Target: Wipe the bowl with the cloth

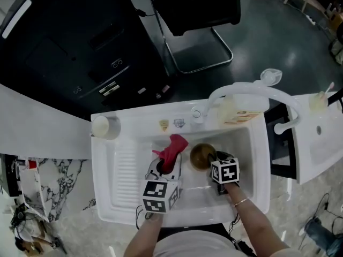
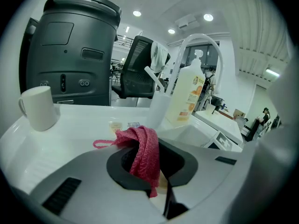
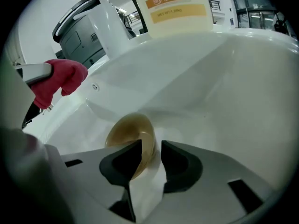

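A small amber see-through bowl (image 1: 201, 156) is held tilted inside the white sink (image 1: 252, 165). My right gripper (image 1: 217, 167) is shut on the bowl's (image 3: 131, 136) near rim, one jaw inside and one outside. My left gripper (image 1: 166, 167) is shut on a red knitted cloth (image 1: 171, 150), which sticks up from the jaws just left of the bowl, a little apart from it. In the left gripper view the cloth (image 2: 142, 150) hangs folded over the jaws with a loop trailing left. The right gripper view shows the cloth (image 3: 58, 80) at the left, above the basin.
A white mug (image 1: 105, 127) stands at the sink's back left corner beside the ribbed draining board (image 1: 126, 173). A white tap (image 1: 241, 92) arches over the basin, with a soap bottle (image 2: 187, 94) behind it. A black machine (image 1: 69, 42) and an office chair (image 1: 198, 15) stand beyond.
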Available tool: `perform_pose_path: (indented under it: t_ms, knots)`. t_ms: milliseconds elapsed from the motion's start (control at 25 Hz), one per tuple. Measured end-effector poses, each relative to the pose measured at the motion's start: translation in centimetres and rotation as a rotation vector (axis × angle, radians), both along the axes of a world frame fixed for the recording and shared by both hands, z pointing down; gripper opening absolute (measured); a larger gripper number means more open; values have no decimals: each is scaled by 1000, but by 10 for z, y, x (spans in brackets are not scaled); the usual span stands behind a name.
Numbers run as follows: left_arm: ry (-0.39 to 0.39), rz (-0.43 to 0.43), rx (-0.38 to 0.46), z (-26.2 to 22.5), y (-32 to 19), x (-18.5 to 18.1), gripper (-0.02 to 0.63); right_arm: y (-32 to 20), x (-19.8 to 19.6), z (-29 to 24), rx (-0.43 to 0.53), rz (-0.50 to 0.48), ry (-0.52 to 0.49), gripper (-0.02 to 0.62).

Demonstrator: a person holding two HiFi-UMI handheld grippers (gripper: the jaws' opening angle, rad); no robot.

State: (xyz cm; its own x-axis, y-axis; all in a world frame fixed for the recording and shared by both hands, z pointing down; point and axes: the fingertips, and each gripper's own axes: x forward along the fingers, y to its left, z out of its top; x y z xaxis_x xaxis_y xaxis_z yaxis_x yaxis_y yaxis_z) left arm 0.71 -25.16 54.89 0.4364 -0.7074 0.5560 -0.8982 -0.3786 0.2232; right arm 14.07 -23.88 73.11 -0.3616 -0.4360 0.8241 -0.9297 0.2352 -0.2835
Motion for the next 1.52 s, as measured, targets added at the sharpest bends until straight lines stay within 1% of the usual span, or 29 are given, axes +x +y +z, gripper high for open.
perform_pose_path:
  t_ms: [240, 400, 520, 760, 960, 1200, 1520]
  knots:
    - [-2, -8, -16, 6, 2, -1, 51, 4, 0, 12, -47, 24, -3, 87]
    - [-5, -6, -18, 9, 4, -1, 51, 4, 1, 15, -57, 48, -9, 64]
    - [-6, -2, -18, 8, 6, -1, 51, 5, 3, 14, -60, 61, 5, 23]
    - [-5, 10, -9, 2, 12, -3, 51, 8, 2, 4, -54, 60, 31, 14]
    - [1, 27, 15, -10, 19, -4, 51, 3, -3, -28, 19, 69, 39, 14]
    - [25, 44, 73, -35, 25, -11, 51, 3, -16, -83, 147, 75, 34, 13]
    - [98, 76, 171, -81, 43, -13, 51, 14, -23, -158, 293, 97, 89, 12]
